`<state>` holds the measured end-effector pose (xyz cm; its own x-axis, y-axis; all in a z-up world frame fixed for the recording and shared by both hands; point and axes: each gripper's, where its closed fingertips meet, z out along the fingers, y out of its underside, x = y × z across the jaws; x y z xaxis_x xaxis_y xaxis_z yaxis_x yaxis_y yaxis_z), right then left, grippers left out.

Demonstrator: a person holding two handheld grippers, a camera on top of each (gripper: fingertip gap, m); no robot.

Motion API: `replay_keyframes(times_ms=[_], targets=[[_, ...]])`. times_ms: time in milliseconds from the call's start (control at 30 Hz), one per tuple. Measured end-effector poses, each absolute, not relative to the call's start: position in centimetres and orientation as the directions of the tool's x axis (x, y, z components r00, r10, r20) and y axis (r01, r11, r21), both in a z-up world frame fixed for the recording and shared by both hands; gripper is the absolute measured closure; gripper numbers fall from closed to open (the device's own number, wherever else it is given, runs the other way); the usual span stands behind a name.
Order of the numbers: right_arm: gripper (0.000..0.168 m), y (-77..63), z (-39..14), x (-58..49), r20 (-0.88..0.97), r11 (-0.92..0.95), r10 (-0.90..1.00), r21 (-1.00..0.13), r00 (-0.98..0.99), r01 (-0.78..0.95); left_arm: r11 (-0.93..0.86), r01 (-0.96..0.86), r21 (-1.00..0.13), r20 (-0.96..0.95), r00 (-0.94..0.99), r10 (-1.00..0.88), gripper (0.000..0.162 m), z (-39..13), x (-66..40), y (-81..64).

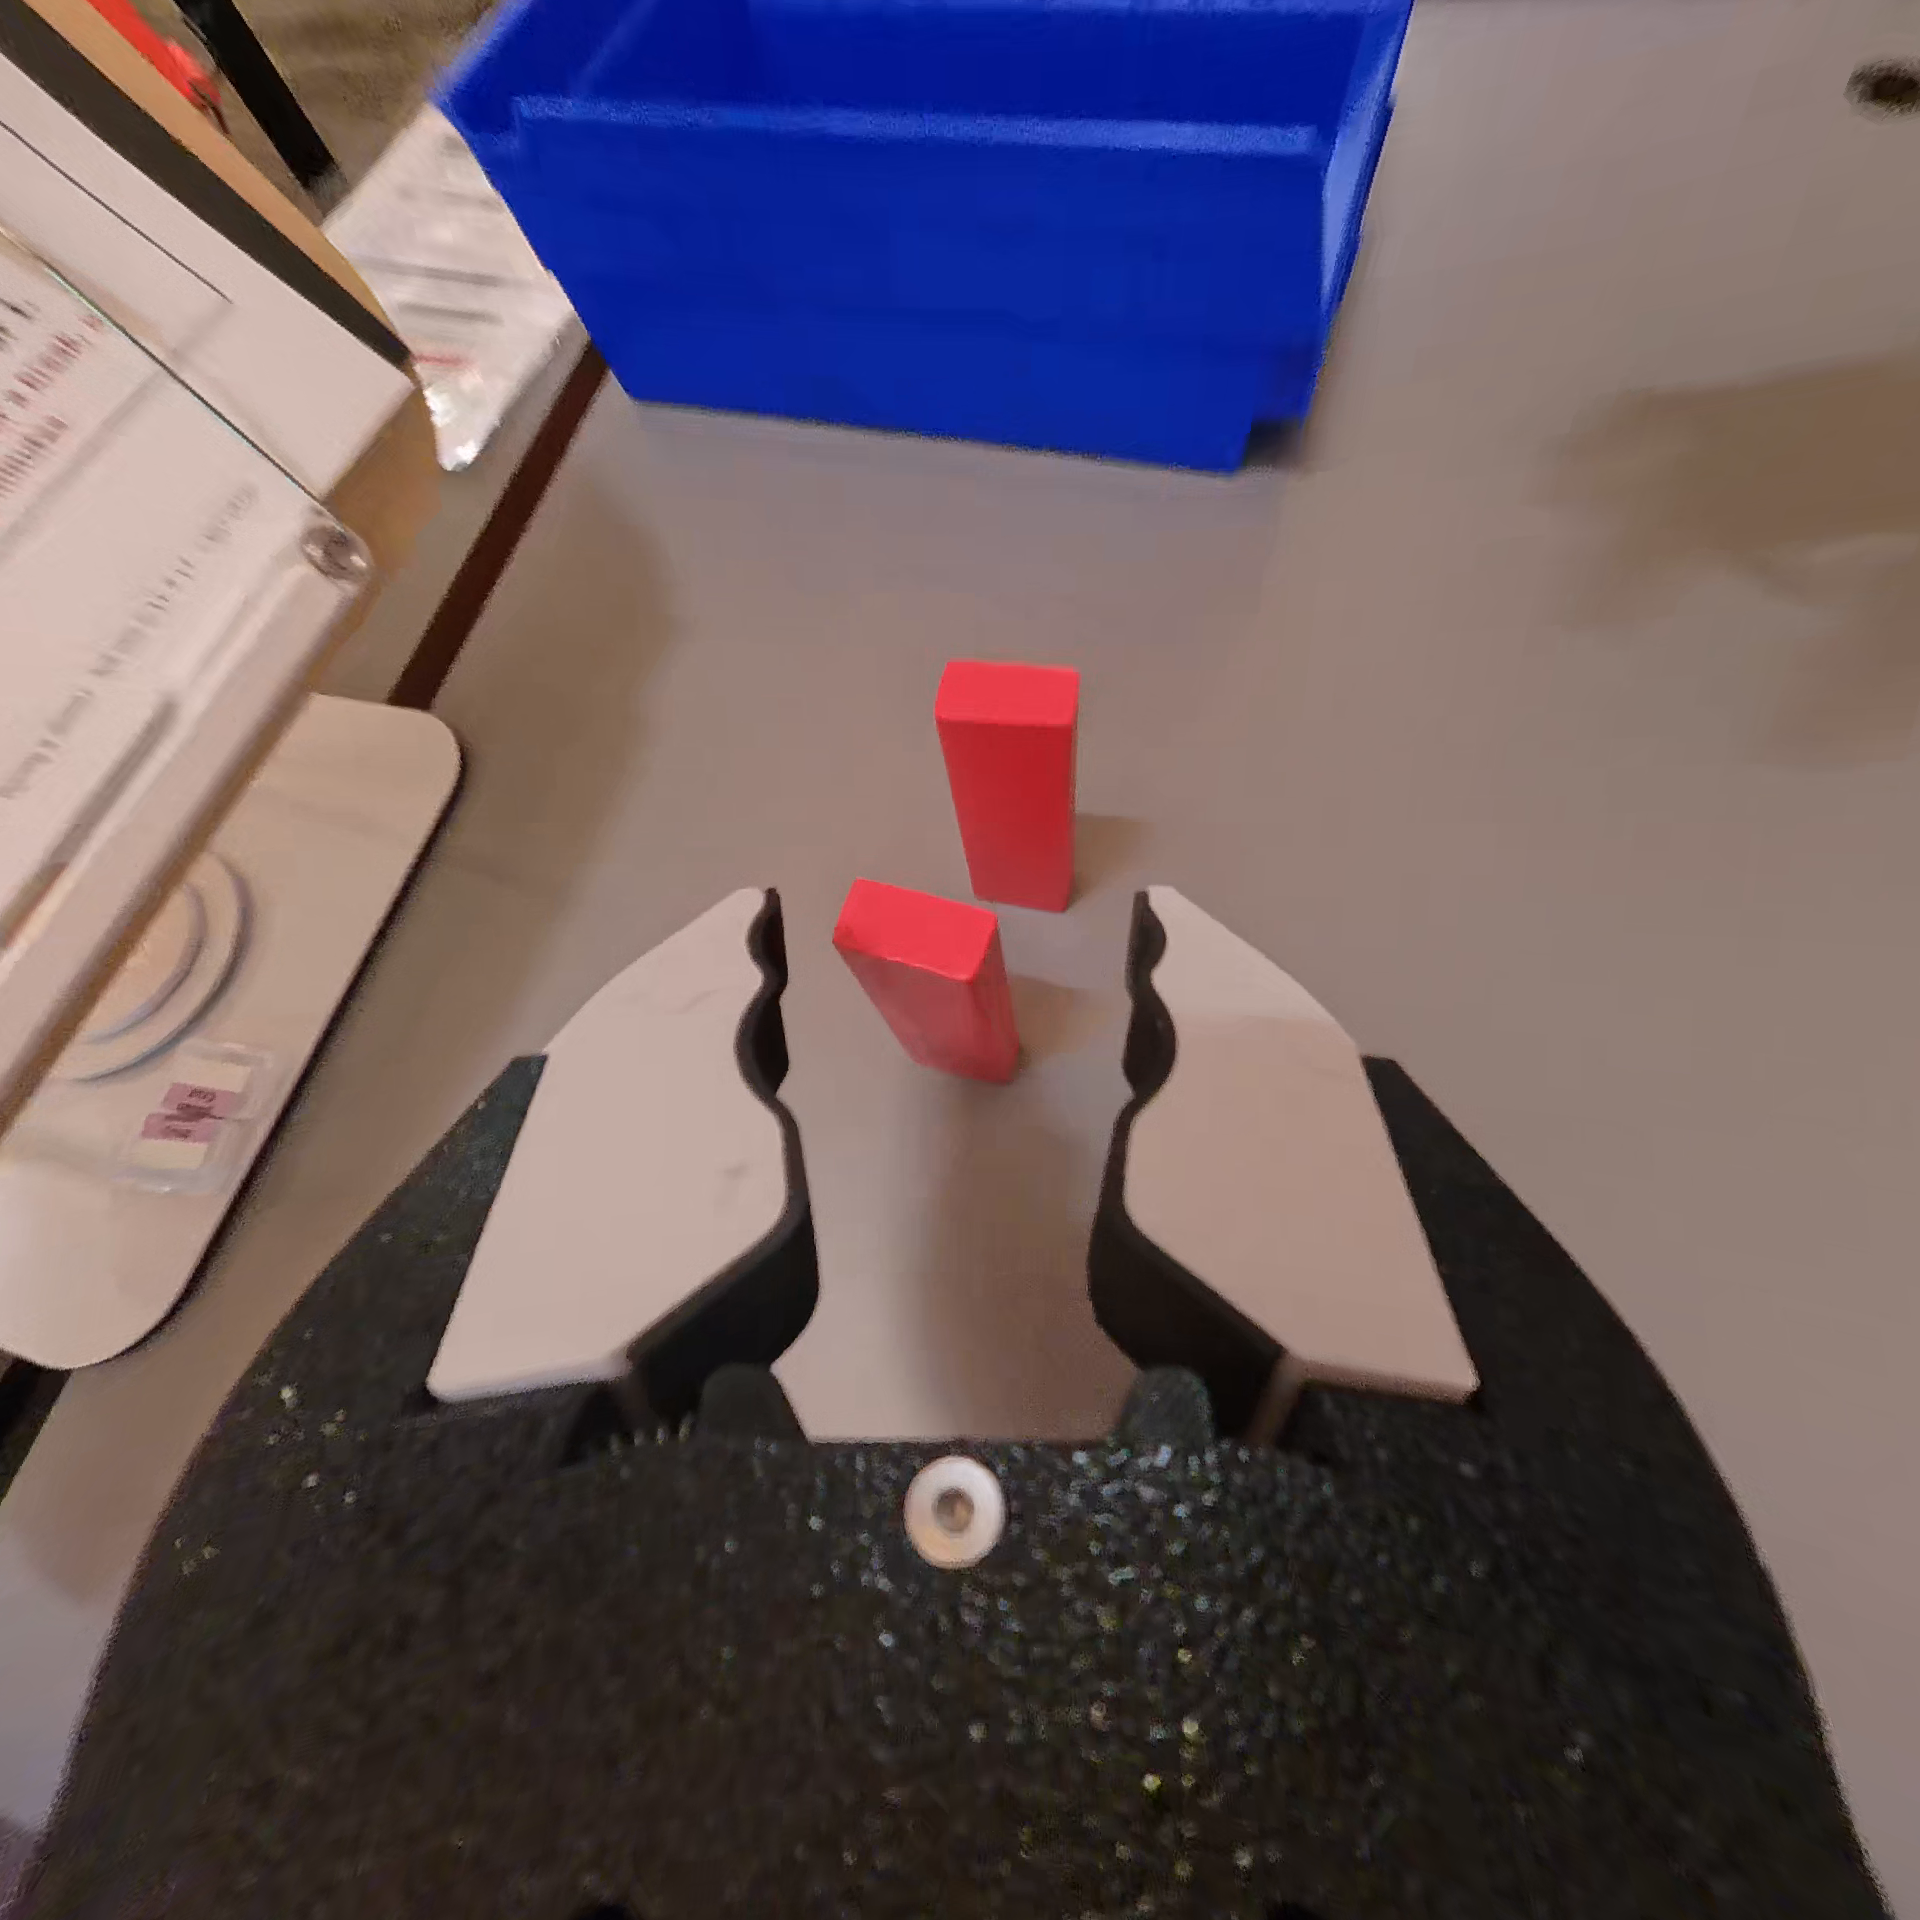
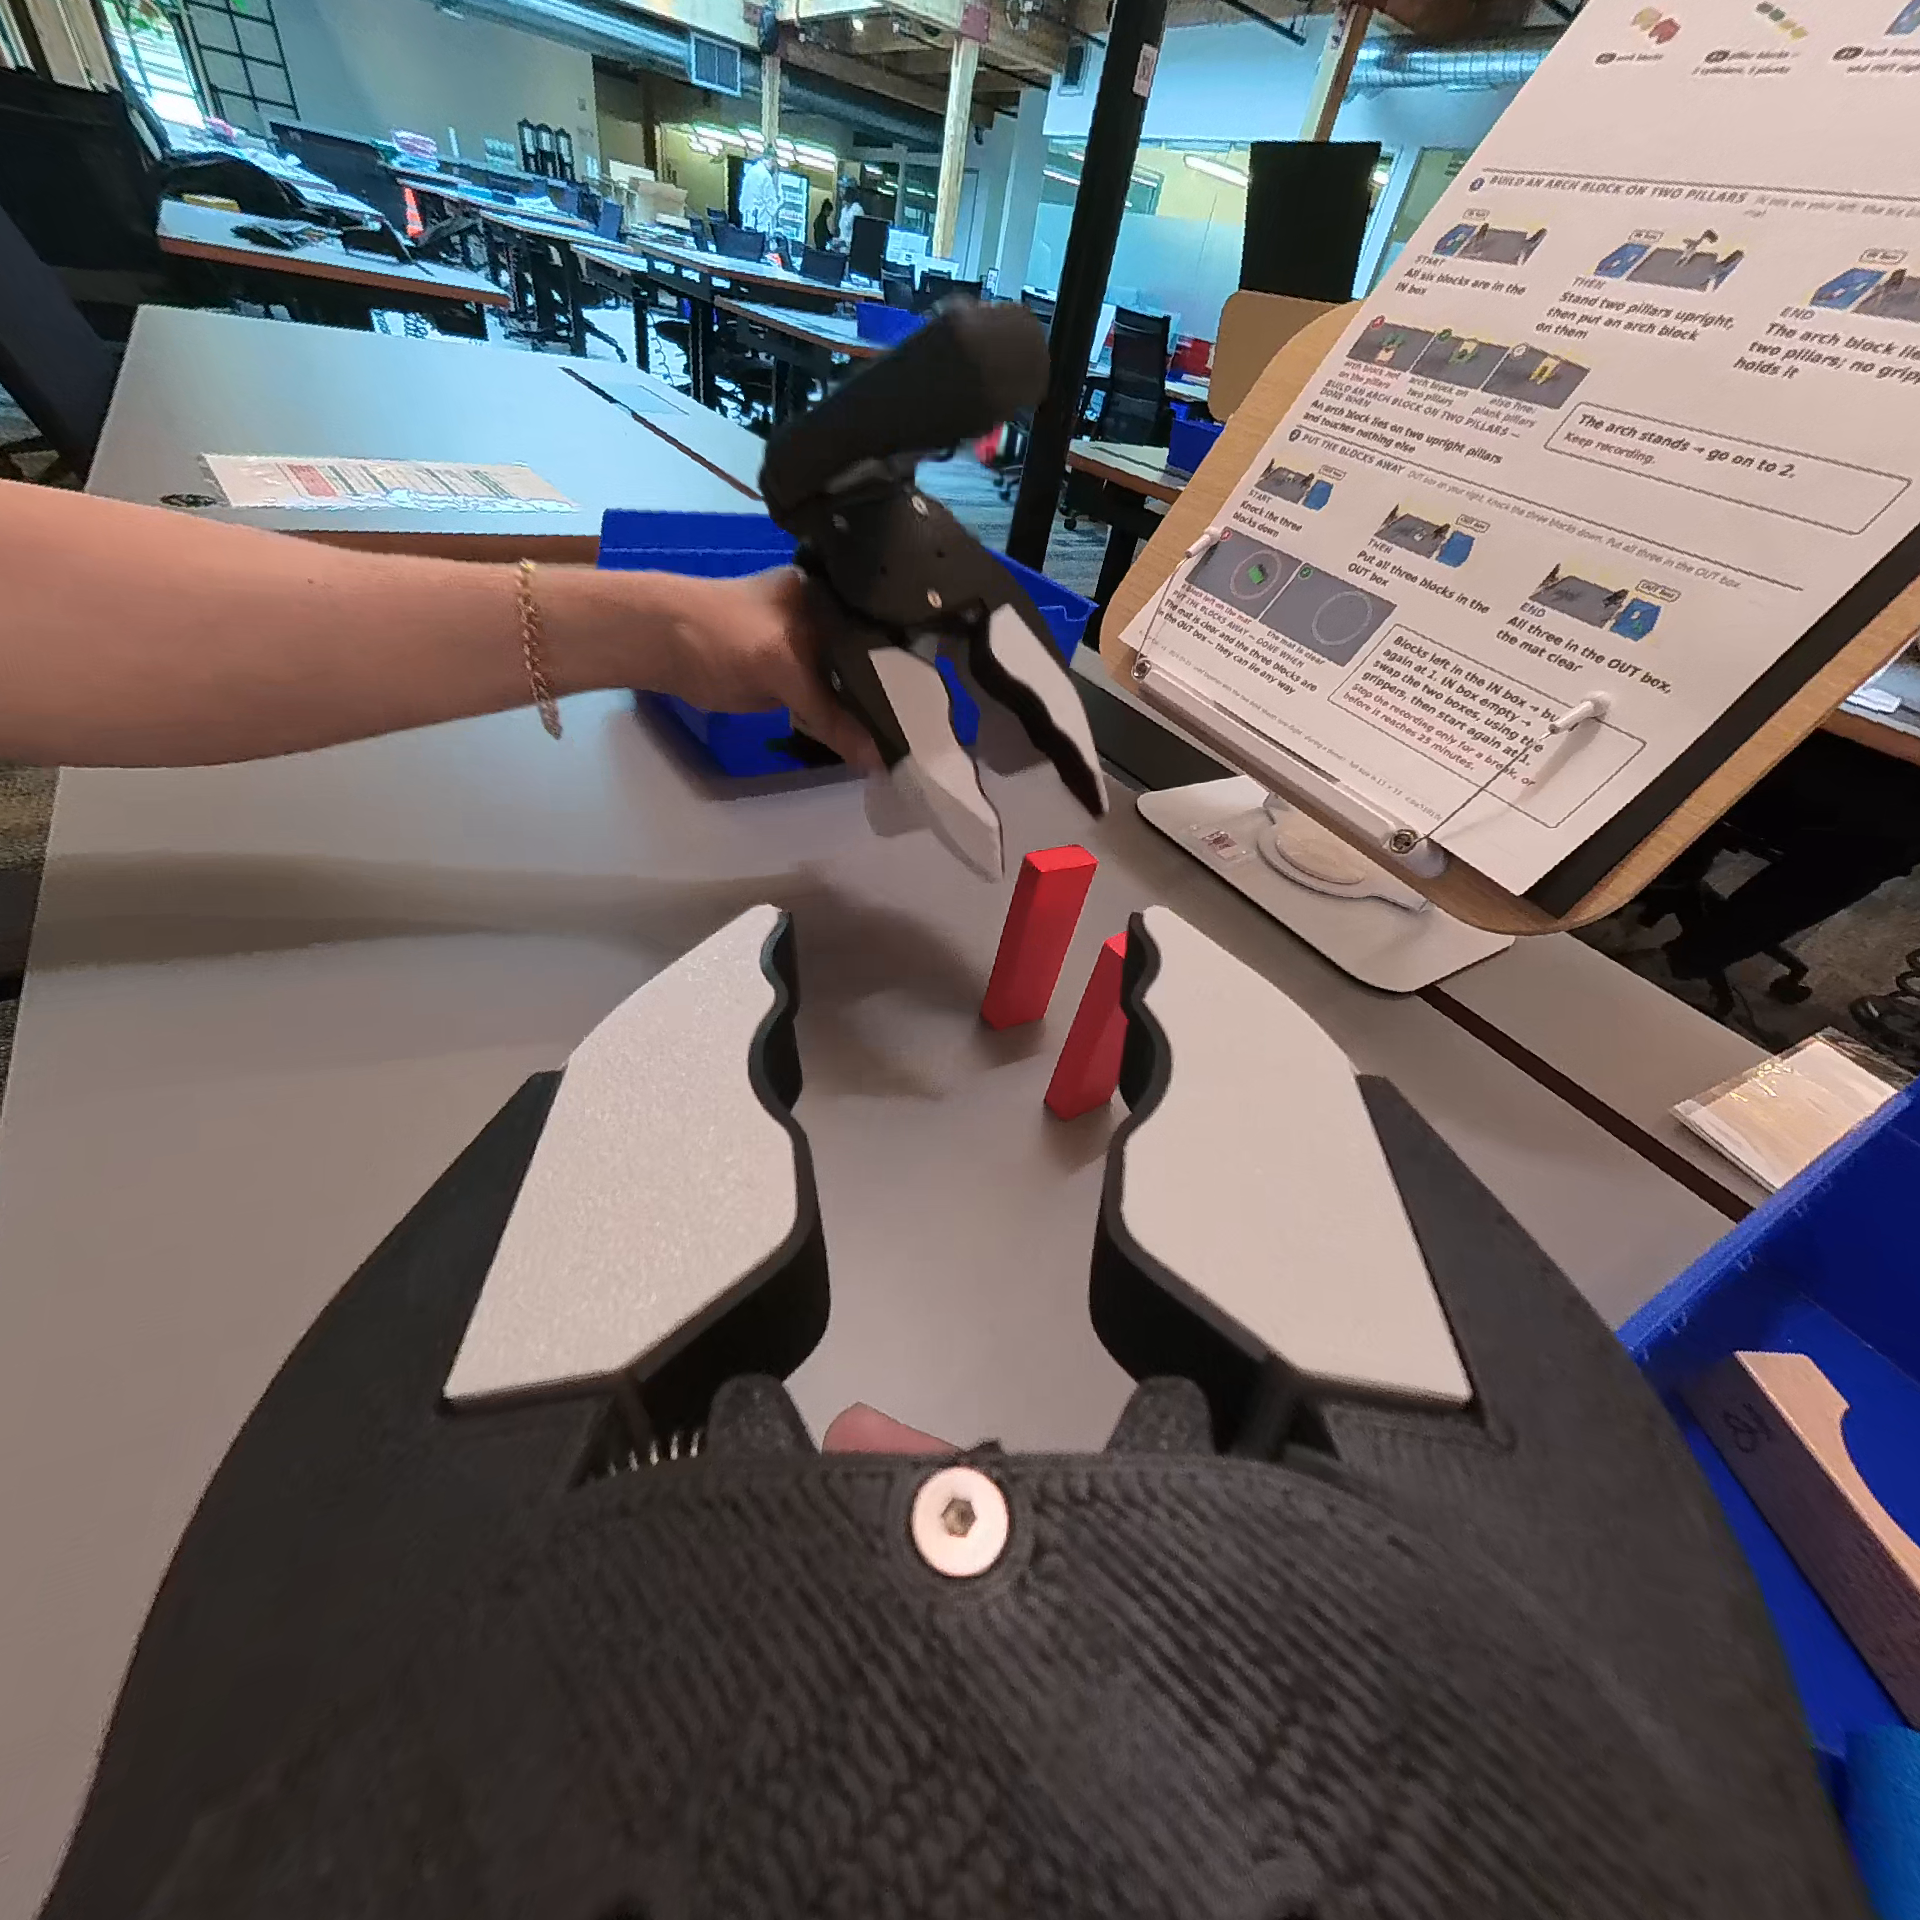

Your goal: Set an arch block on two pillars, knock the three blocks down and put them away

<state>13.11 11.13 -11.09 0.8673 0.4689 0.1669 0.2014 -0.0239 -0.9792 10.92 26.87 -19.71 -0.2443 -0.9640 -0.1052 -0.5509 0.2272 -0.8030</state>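
Red blocks, two of them, stand upright near each other on the grey tabletop: the nearer red block (image 1: 928, 982) and the farther red block (image 1: 1010, 784). Our left gripper (image 1: 956, 914) hovers with fingers spread, empty, the nearer block just ahead between the tips. Our right gripper (image 2: 961, 930) is also spread and empty, one block just beside its right finger. A blue bin (image 1: 935, 229) sits toward the far edge, a tilted instruction board (image 2: 1558, 468) along the side edge. We judge both blocks tippy: a finger brushing one could topple it into the other.
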Motion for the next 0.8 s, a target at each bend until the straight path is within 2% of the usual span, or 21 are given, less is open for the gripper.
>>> replay_keyframes(times_ms=[200, 367, 500, 600, 733, 800], targets=[[0.108, 11.3, -11.2, 13.1, 0.160, -0.028, 0.471, -0.980, 0.867, 0.196, 0.156, -0.412, -0.898, -0.110, -0.133, -0.985, 0.102, -11.0, 6.4, 28.9], [0.108, 11.4, -11.4, 13.0, 0.167, -0.034, 0.468, -0.978, 0.868, 0.207, 0.035, -0.536, -0.843, -0.158, 0.185, -0.970, 0.105, -8.2, -2.2, 37.1], [0.108, 11.7, -11.8, 12.6, 0.165, -0.047, 0.477, -0.976, 0.863, 0.212, -0.303, -0.616, -0.727, -0.074, 0.510, -0.857, 0.106, -11.2, -10.1, 43.5], [0.108, 12.0, -12.2, 12.2, 0.184, -0.065, 0.479, -0.968, 0.858, 0.243, -0.515, -0.598, -0.614, 0.067, 0.611, -0.789, 0.106, -15.3, -12.7, 44.8], [0.108, 12.2, -12.5, 11.5, 0.175, -0.077, 0.473, -0.968, 0.864, 0.238, -0.643, -0.643, -0.417, 0.159, 0.644, -0.748, 0.107, -20.6, -13.3, 44.6], [0.108, 12.0, -12.8, 10.9, 0.147, -0.088, 0.483, -0.973, 0.863, 0.215, -0.657, -0.659, -0.365, 0.182, 0.642, -0.745, 0.106, -22.0, -12.9, 44.8]])
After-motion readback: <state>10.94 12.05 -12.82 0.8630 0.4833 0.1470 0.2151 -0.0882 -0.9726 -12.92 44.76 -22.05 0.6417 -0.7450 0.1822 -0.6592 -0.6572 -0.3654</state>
